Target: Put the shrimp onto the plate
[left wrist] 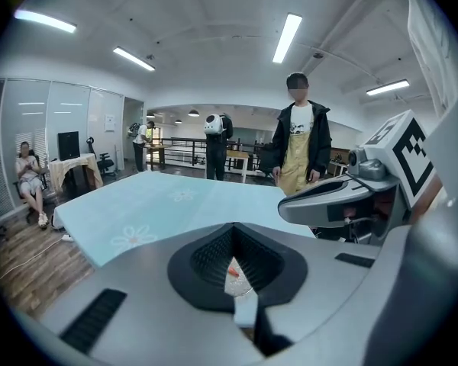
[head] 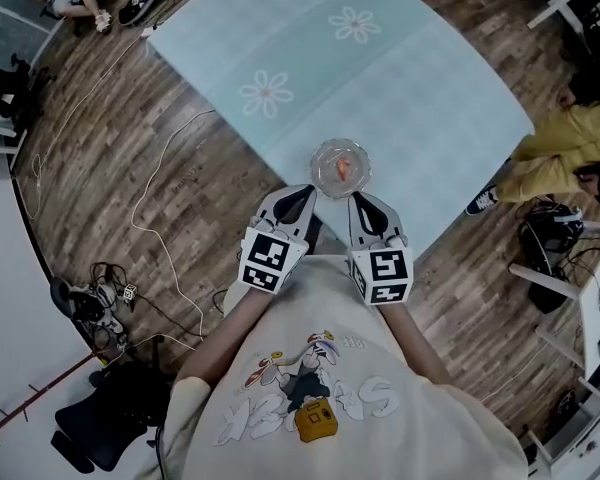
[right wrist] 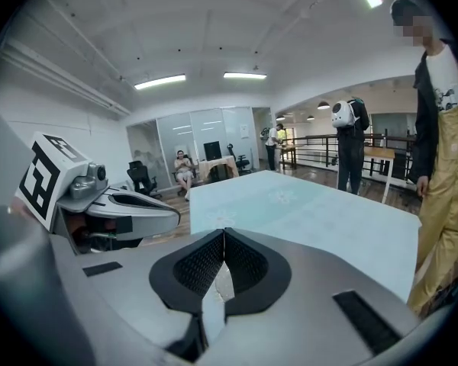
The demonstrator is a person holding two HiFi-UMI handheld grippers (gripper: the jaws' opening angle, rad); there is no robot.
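Table (head: 400, 78), pale blue cloth, plate at its near edge. Left gripper (head: 303, 194) and right gripper (head: 359, 200) sit side by side just short of that edge. Both have their jaws closed tip to tip on nothing. Glass plate (head: 318, 160) lies dead ahead, between the two tips, with neither clearly nearer. Shrimp (head: 342, 166) already looks to be on the plate. Its long axis is too small to call.

An orange shrimp (head: 344, 168) is lying inside a round, clear glass plate (head: 318, 164), which is sitting flat at the near edge of the pale blue tabletop (head: 400, 88).
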